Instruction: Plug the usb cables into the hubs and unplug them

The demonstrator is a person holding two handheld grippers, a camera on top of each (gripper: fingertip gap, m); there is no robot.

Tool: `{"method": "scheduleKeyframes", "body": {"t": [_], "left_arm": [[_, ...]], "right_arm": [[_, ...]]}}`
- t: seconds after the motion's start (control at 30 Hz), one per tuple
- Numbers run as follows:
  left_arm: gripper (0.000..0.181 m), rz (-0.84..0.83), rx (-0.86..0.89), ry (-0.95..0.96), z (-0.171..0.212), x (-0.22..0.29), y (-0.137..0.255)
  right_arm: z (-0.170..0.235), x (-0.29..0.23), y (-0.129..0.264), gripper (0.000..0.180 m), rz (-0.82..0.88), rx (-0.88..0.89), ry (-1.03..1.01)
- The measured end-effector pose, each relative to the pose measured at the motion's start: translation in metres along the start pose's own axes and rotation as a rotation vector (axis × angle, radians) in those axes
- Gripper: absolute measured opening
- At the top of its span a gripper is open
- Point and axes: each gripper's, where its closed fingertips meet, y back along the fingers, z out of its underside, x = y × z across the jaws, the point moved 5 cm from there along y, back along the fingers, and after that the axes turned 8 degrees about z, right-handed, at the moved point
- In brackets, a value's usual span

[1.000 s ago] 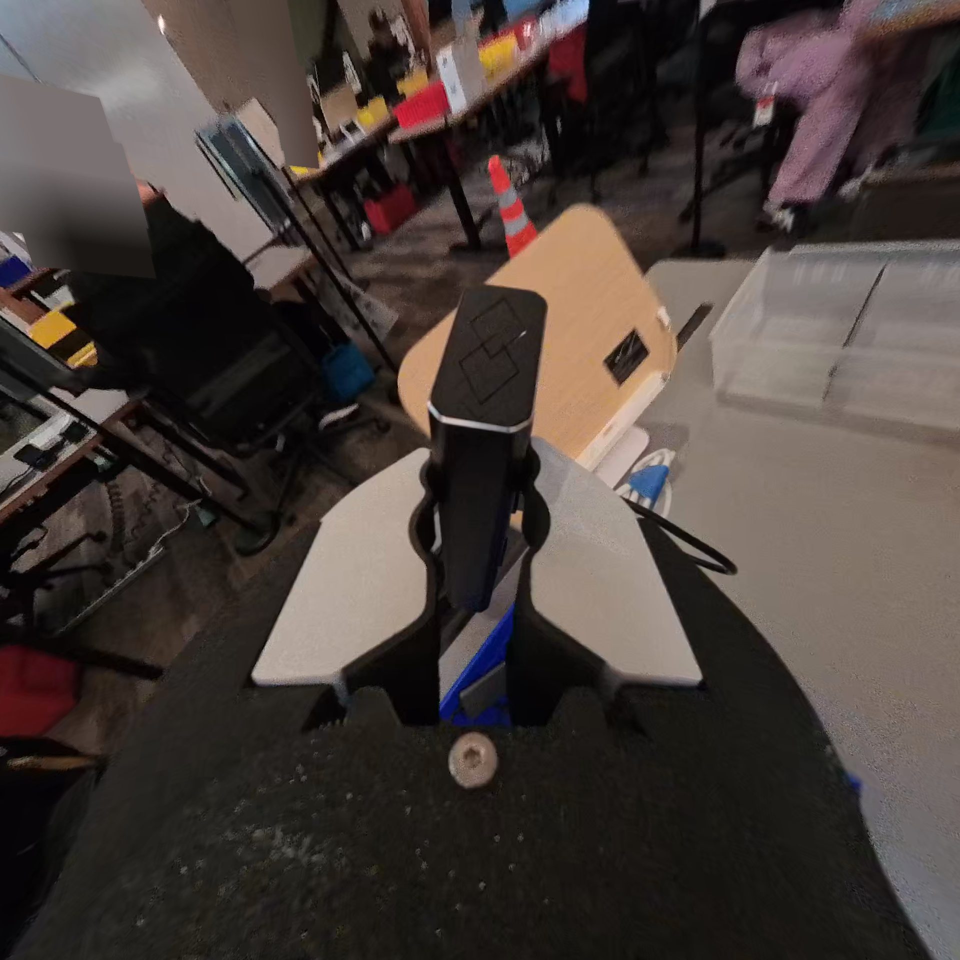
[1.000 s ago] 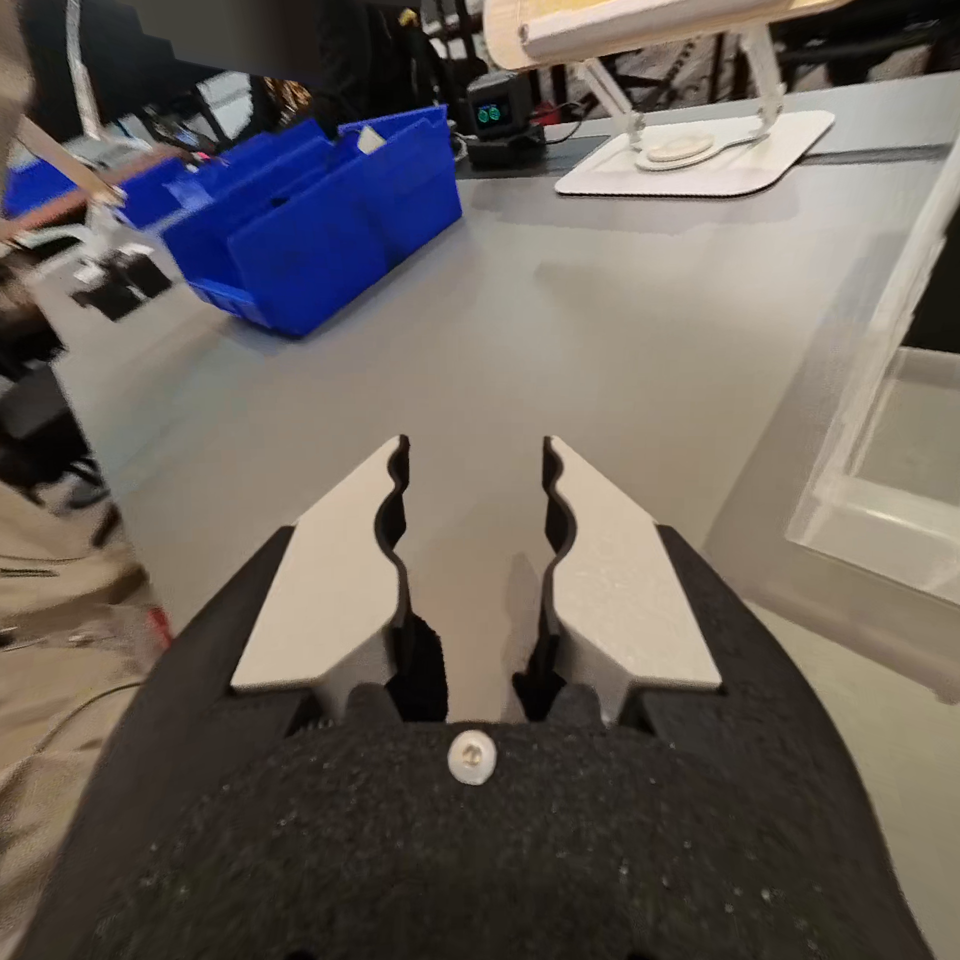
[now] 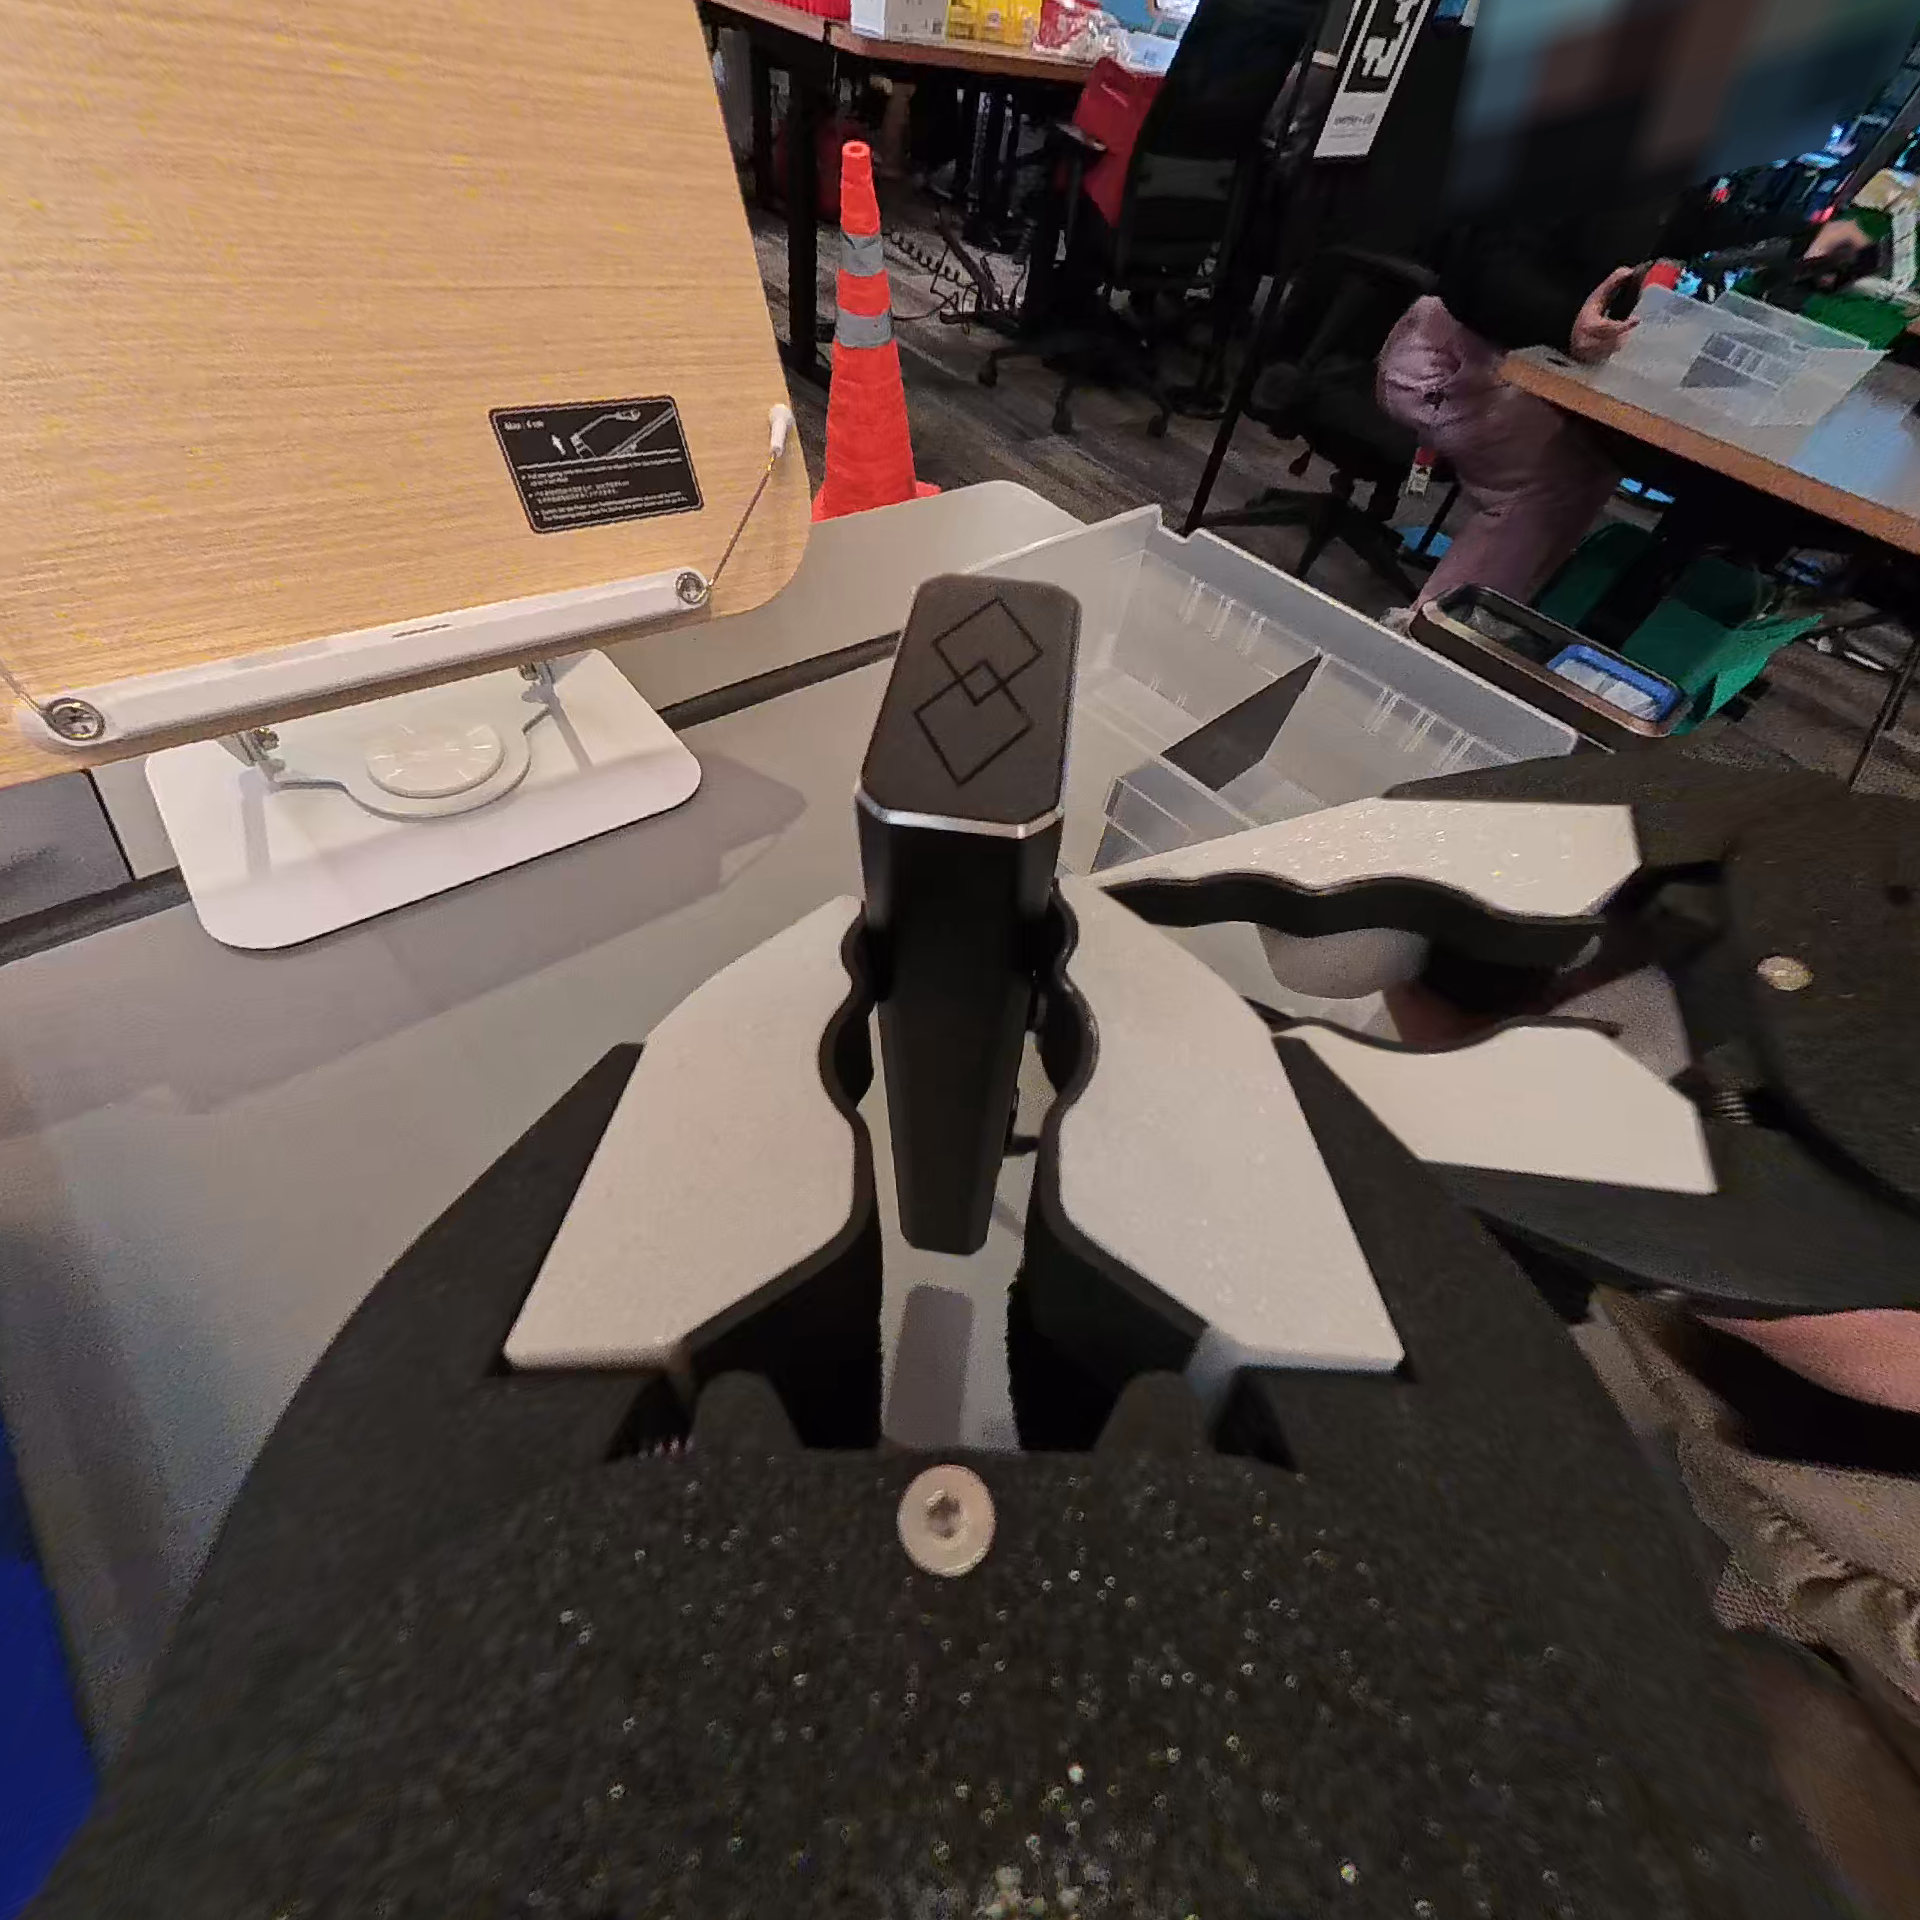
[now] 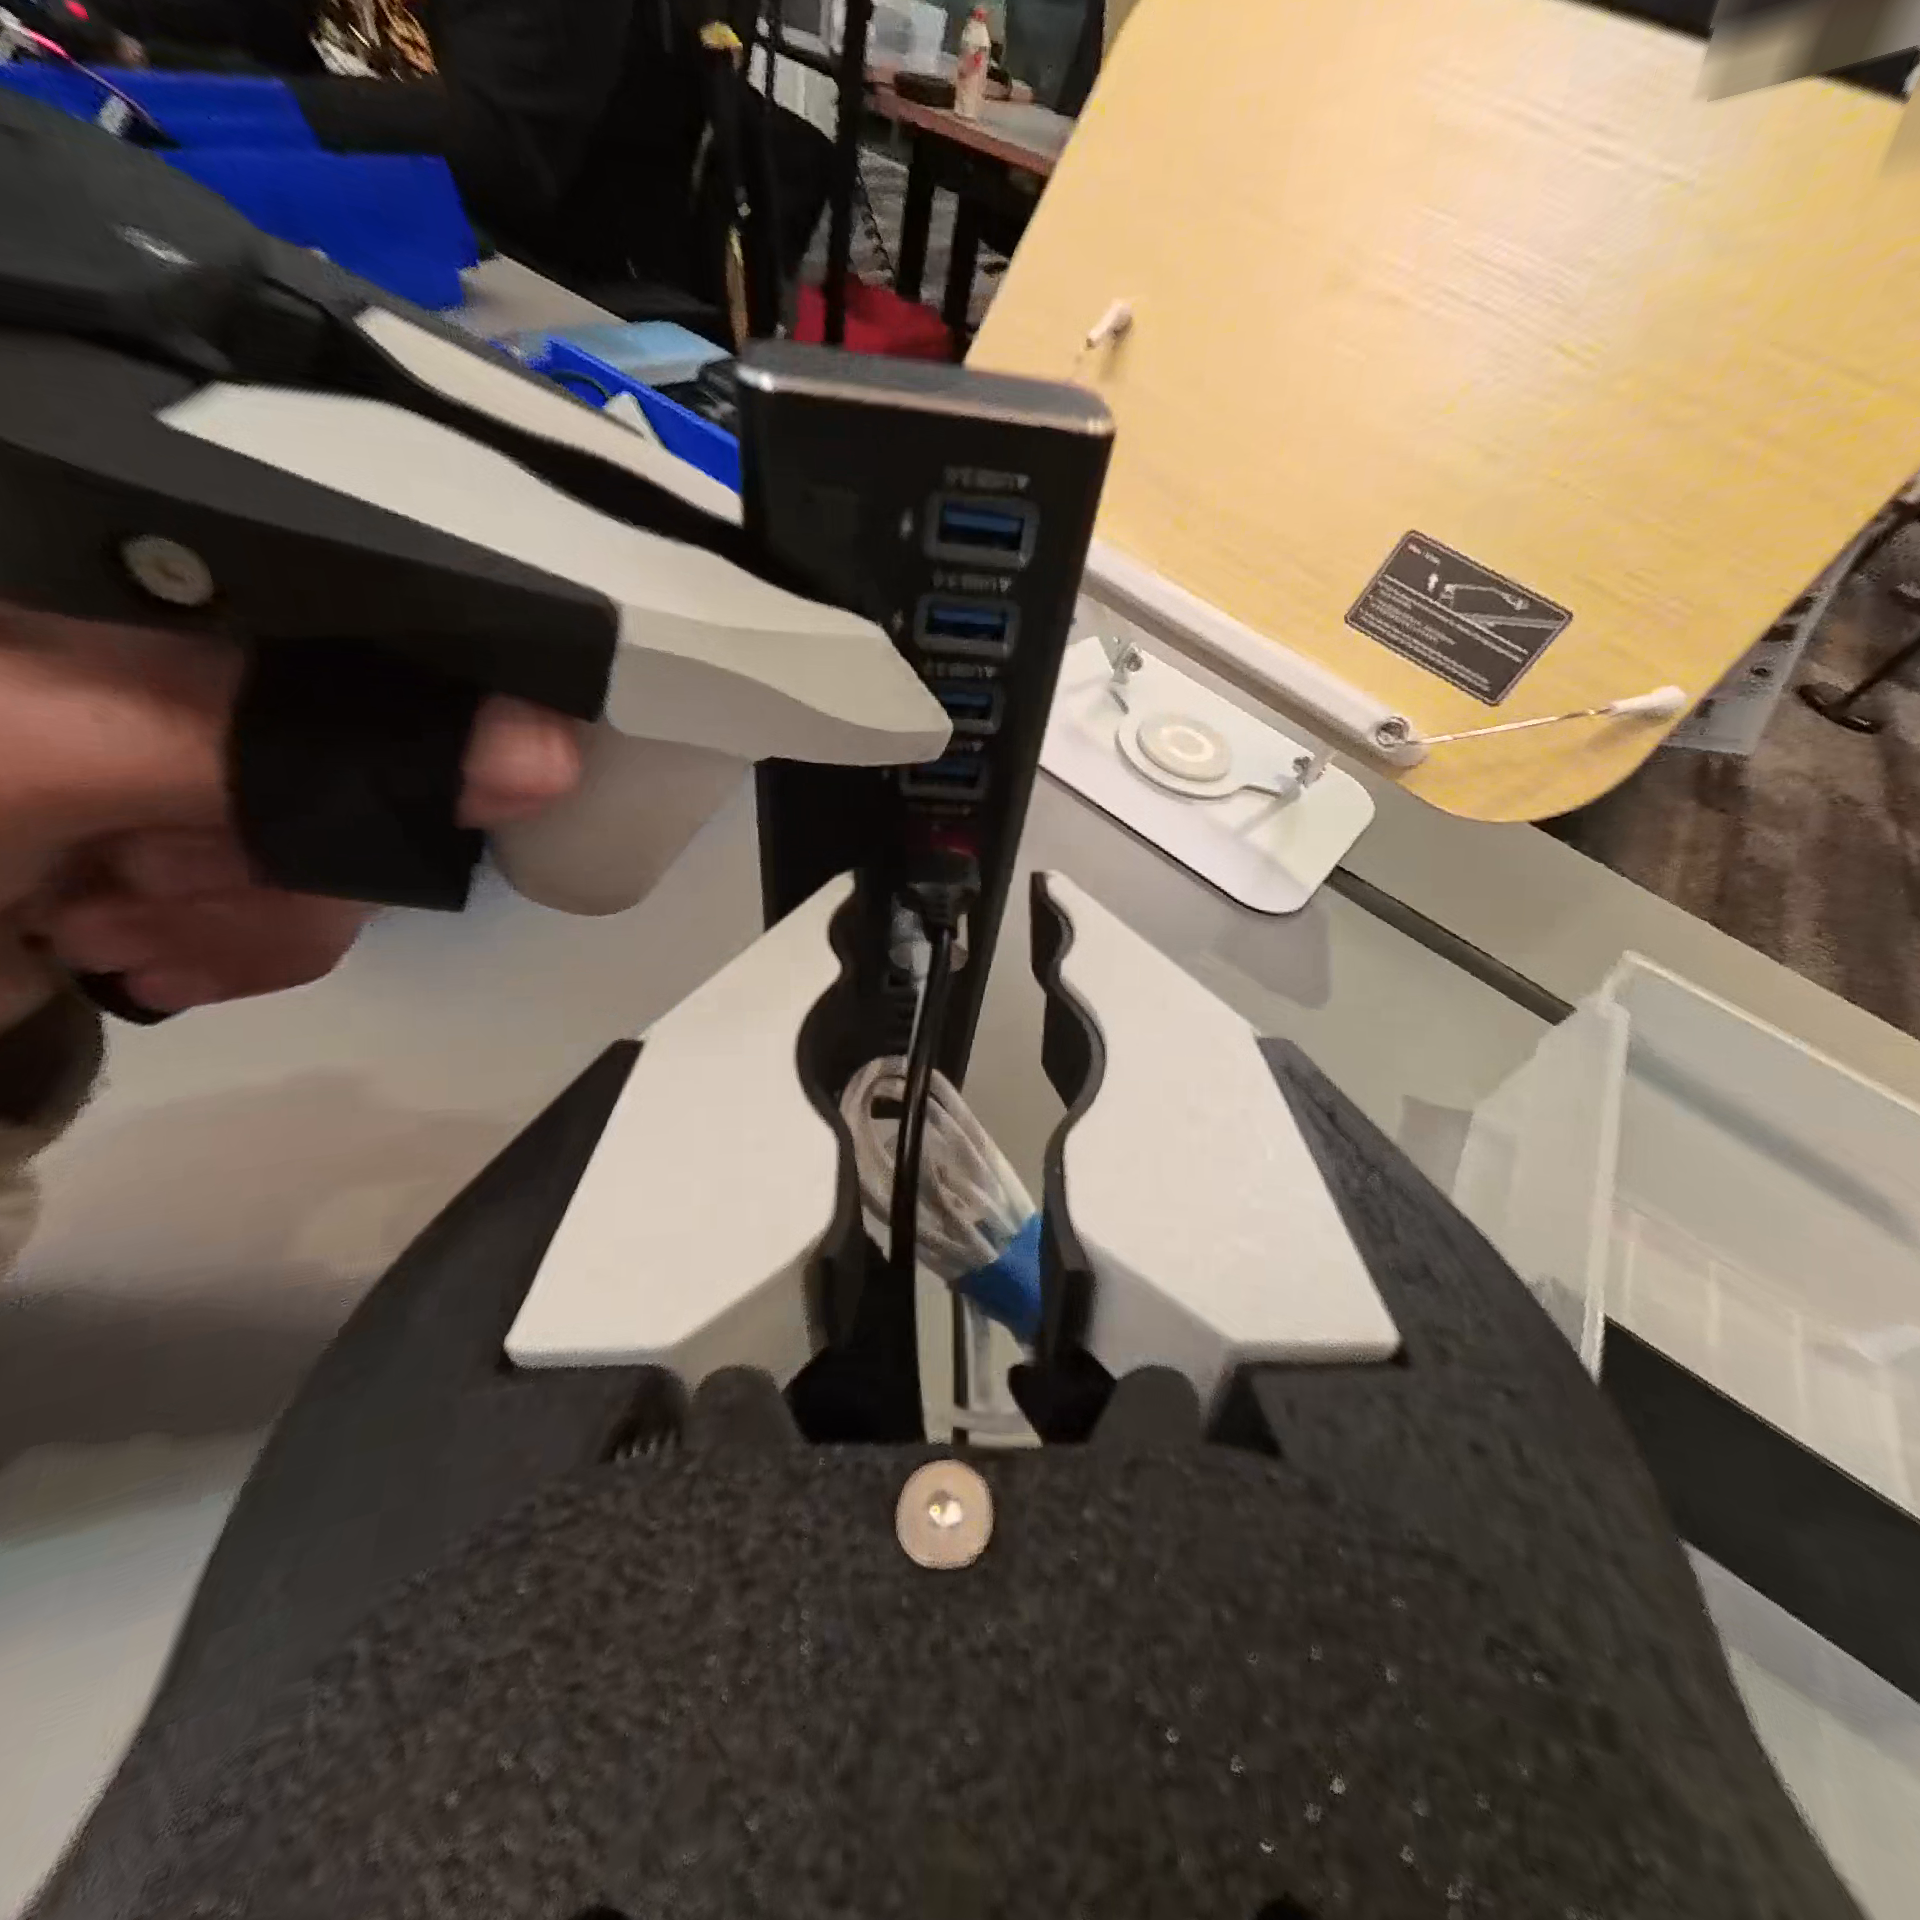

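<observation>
A black USB hub (image 3: 961, 831) stands upright above the grey table, and my left gripper (image 3: 956, 935) is shut on its lower half. In the right wrist view the hub's (image 4: 914, 582) port side faces me, with several blue ports. A black cable plug (image 4: 940, 883) sits in a lower port and its cable hangs down. My right gripper (image 4: 943, 904) is open, one finger on each side of that plug without touching it. A white cable bundle with blue tape (image 4: 956, 1174) lies on the table beneath. The right gripper also shows in the left wrist view (image 3: 1351, 977), beside the hub.
A tilted wooden board (image 3: 364, 312) on a white stand base (image 3: 416, 790) stands behind the hub. A clear plastic bin (image 3: 1299, 665) sits at the table's far right. Blue bins (image 4: 312, 197) are on the left. An orange cone (image 3: 862, 343), chairs and a person stand beyond the table. The tips of both grippers are at nearly the same place.
My left gripper has swung the hub over the table toward the board. My right gripper has come up to the hub's port side, its fingers closer together around the plugged cable.
</observation>
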Motion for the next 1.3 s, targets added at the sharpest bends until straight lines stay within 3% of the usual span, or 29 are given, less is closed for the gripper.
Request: {"method": "scheduleKeyframes", "body": {"t": [0.17, 0.47, 0.57, 0.9, 1.3], "left_arm": [[0.029, 0.006, -0.008, -0.014, 0.0, 0.004, -0.001], [0.029, 0.018, 0.007, -0.015, 0.002, 0.002, -0.003], [0.029, -0.052, -0.006, -0.146, 0.001, 0.005, -0.004], [0.03, -0.064, -0.048, -0.236, 0.004, 0.0, -0.007], [0.031, -0.023, -0.084, -0.24, 0.006, -0.004, -0.007]], "right_arm": [[0.001, -0.001, 0.002, 0.015, -0.02, 0.067, -0.058], [0.005, 0.0, 0.001, 0.014, -0.033, 0.118, -0.131], [0.007, -0.001, 0.0, 0.014, -0.029, 0.125, -0.127], [0.012, -0.003, -0.003, 0.014, -0.103, 0.096, -0.232], [0.015, -0.002, -0.003, 0.014, -0.162, 0.065, -0.29]]}}
